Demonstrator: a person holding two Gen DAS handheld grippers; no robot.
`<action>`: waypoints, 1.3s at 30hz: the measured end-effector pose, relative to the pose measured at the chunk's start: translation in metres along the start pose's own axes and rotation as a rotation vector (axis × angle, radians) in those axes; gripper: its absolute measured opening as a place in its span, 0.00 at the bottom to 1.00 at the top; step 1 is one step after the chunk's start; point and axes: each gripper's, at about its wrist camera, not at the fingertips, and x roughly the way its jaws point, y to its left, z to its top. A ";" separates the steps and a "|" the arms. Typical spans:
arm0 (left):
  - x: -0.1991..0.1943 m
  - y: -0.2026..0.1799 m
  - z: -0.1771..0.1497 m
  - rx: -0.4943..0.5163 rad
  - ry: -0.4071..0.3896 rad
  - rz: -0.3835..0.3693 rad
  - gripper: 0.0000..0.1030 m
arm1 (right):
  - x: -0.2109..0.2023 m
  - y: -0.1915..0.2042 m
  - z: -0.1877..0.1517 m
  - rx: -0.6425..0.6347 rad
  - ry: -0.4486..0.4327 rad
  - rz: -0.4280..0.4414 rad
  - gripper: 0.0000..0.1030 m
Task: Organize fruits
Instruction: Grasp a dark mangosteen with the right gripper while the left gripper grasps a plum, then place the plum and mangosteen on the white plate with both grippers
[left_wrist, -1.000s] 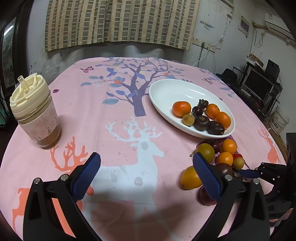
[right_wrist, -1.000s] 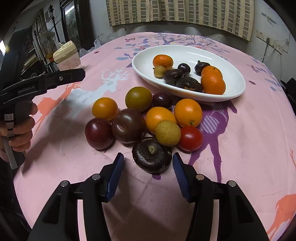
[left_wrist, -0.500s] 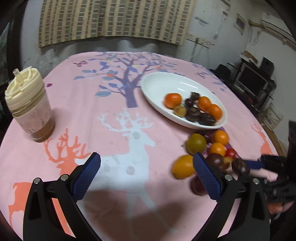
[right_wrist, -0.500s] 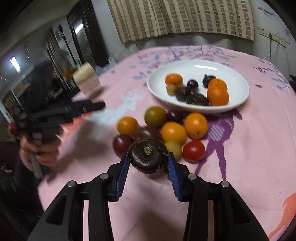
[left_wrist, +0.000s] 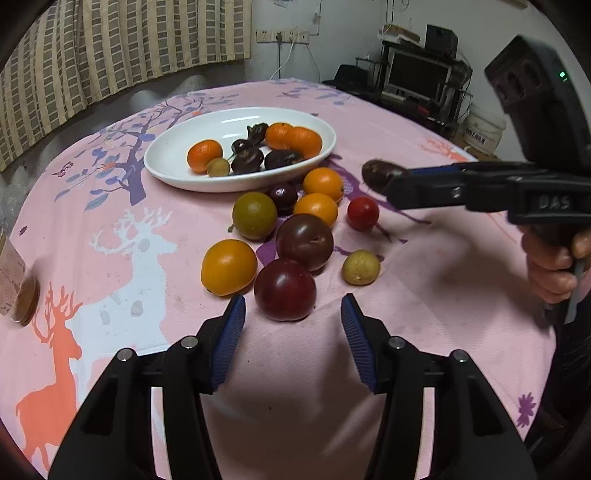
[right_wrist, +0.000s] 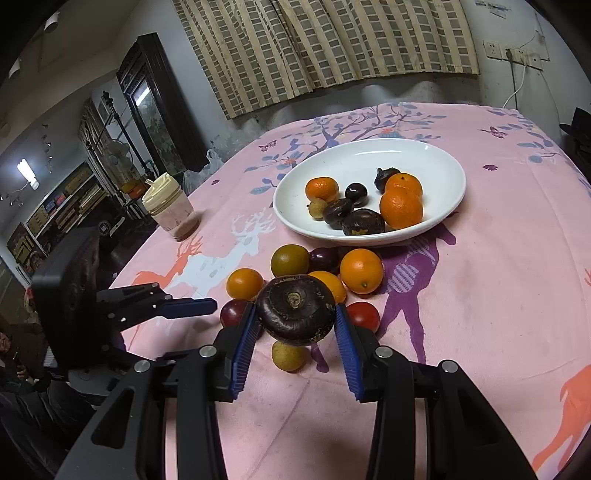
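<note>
Loose fruit lies on the pink cloth in front of a white oval plate (left_wrist: 173, 177) (right_wrist: 369, 151) that holds tangerines and dark fruits. My left gripper (left_wrist: 291, 325) points down at the near end of the pile. Its jaws are closing, and a dark red plum (left_wrist: 284, 290) sits just at the fingertips, untouched by the pads. An orange (left_wrist: 228, 266) lies left of that plum and a small yellow-green fruit (left_wrist: 361, 267) right of it. My right gripper (right_wrist: 295, 325) (left_wrist: 391, 182) is shut on a dark brown round fruit (right_wrist: 295, 314) (left_wrist: 376, 172), held above the cloth.
A lidded cream cup (right_wrist: 168, 210) stands at the cloth's left side, cut off at the edge in the left wrist view (left_wrist: 14, 291). A person's hand (left_wrist: 554, 266) grips the right tool. A shelf with a monitor (left_wrist: 417, 77) stands beyond the table.
My left gripper swung over to the fruit pile and its jaws narrowed around the plum's sides. My right gripper shut on the dark brown fruit and lifted it off the cloth.
</note>
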 end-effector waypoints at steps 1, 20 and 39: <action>0.003 0.000 0.001 -0.002 0.008 0.002 0.52 | 0.000 0.000 0.000 -0.001 0.000 -0.001 0.41; 0.021 0.005 0.012 -0.055 0.063 -0.002 0.36 | -0.001 0.005 -0.004 -0.021 0.003 -0.007 0.41; 0.056 0.086 0.141 -0.279 -0.126 0.012 0.36 | 0.065 -0.054 0.093 0.088 -0.174 -0.235 0.41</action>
